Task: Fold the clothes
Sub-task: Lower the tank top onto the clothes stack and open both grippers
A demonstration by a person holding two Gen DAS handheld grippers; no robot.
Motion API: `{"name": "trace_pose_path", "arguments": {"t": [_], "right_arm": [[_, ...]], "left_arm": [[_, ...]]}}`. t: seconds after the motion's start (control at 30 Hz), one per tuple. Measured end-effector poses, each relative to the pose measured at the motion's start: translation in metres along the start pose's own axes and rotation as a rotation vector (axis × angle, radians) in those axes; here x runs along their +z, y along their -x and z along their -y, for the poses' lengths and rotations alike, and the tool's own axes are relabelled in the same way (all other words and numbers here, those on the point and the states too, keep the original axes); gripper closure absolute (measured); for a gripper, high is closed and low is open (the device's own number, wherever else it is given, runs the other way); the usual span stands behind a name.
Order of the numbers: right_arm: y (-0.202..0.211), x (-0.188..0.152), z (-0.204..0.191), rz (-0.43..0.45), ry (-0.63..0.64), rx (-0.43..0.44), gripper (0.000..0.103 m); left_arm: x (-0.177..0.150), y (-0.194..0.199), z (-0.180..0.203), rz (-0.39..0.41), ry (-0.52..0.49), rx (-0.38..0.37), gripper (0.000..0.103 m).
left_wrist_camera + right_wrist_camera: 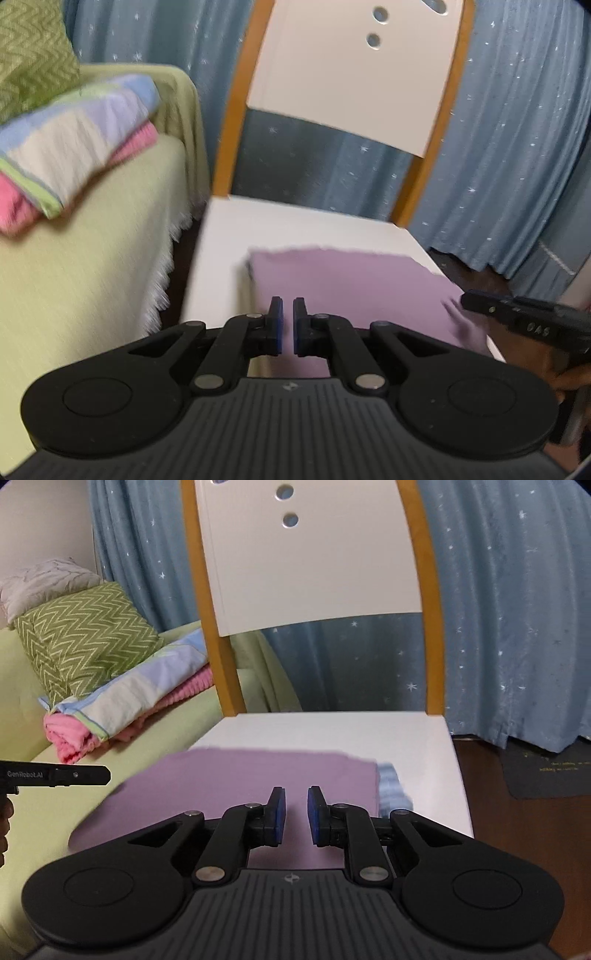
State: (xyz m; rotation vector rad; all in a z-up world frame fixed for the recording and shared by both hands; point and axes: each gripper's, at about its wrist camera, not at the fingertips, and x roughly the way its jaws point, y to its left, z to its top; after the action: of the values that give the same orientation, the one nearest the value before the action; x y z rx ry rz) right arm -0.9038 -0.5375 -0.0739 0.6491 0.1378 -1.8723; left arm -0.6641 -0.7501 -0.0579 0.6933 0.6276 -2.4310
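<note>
A folded lilac cloth (354,288) lies flat on the white chair seat (295,225); it also shows in the right wrist view (258,779), with a light blue cloth (391,786) showing under its right edge. My left gripper (288,306) hovers over the cloth's near left part, its jaws nearly closed and empty. My right gripper (296,797) hovers over the cloth's near middle, its jaws slightly apart and empty. Each gripper shows in the other's view: the right one (517,314), the left one (66,775).
The chair has a white back with wooden posts (428,627). A green-covered sofa (74,258) stands to the left with a folded pink and pastel blanket pile (66,147) and a zigzag cushion (85,635). Blue starred curtains (517,609) hang behind. A dark mat (546,771) lies on the floor.
</note>
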Motion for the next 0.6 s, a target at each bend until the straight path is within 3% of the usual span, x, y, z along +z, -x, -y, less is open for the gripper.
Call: {"name": "trace_pose_path", "arguments": {"t": [0.07,0.17,0.43,0.6], "right_arm": [[-0.004,-0.013,0.002,-0.033,-0.022,-0.014,0.086],[-0.006,-0.017,0.007,-0.056,-0.048,-0.020,0.090],[0.035,-0.016,-0.010,-0.001,-0.027,-0.005,0.080],[0.017,-0.039,-0.019,-0.088,0.018,-0.037,0.076]], "left_arm": [[-0.012,-0.017,-0.008,-0.054,0.062,0.003,0.101],[-0.014,-0.020,-0.016,-0.057,0.148,-0.001,0.101],[-0.014,0.022,0.023,-0.054,0.105,0.111,0.097],[-0.031,0.015,0.043,-0.088,0.062,0.212,0.095]]}}
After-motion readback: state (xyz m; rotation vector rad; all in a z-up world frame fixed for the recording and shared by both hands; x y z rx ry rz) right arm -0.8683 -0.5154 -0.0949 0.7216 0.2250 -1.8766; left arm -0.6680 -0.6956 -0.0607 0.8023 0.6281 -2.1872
